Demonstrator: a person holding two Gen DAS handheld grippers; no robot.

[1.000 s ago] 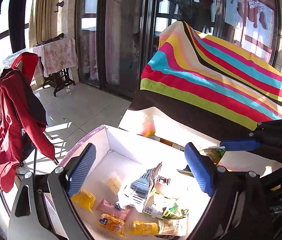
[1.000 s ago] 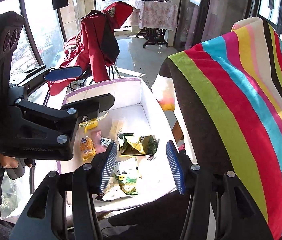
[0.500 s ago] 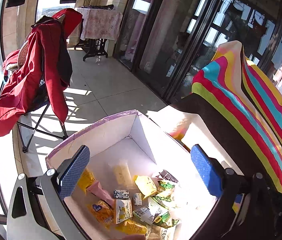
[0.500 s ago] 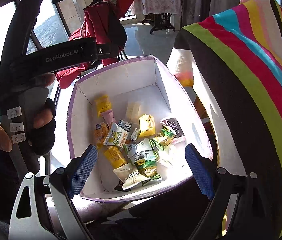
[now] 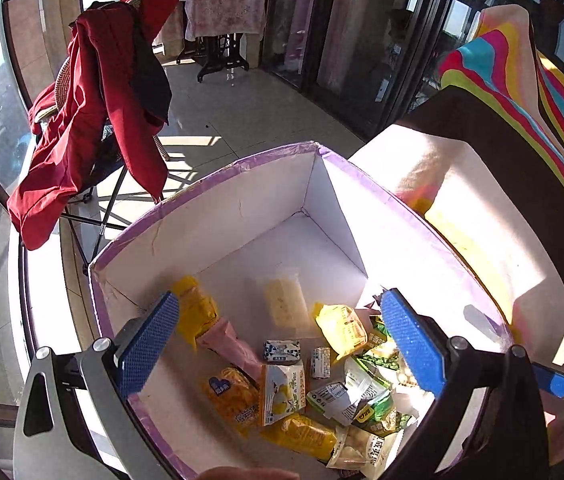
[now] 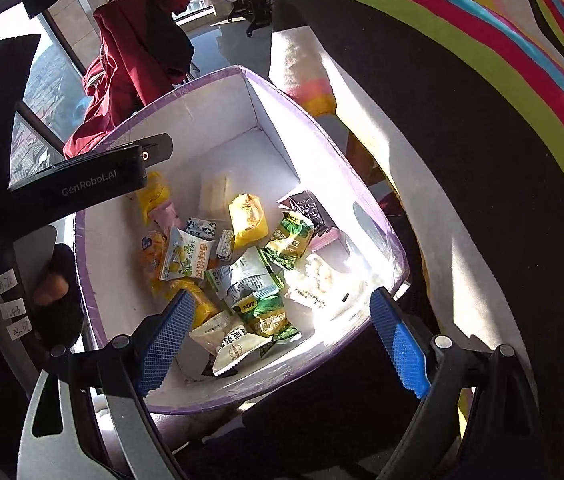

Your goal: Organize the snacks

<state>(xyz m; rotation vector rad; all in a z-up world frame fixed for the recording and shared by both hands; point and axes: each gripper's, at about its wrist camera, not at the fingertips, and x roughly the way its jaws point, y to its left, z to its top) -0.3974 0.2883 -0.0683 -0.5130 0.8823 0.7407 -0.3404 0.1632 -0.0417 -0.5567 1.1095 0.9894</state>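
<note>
Both the left tool (image 5: 280, 336) and the right tool (image 6: 278, 334) hang spread and empty above the box (image 6: 202, 92), snacks (image 6: 242, 256) heaped inside it.

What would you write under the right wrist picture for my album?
Open right gripper above a purple-rimmed box of mixed snack packets, nothing between its jaws.

Sunlit tiled floor (image 5: 242, 112), dark-framed glass doors (image 5: 362, 40), folding chair (image 5: 94, 200) (red jacket (image 5: 94, 92) draped over), striped cloth (image 6: 482, 60)
</note>
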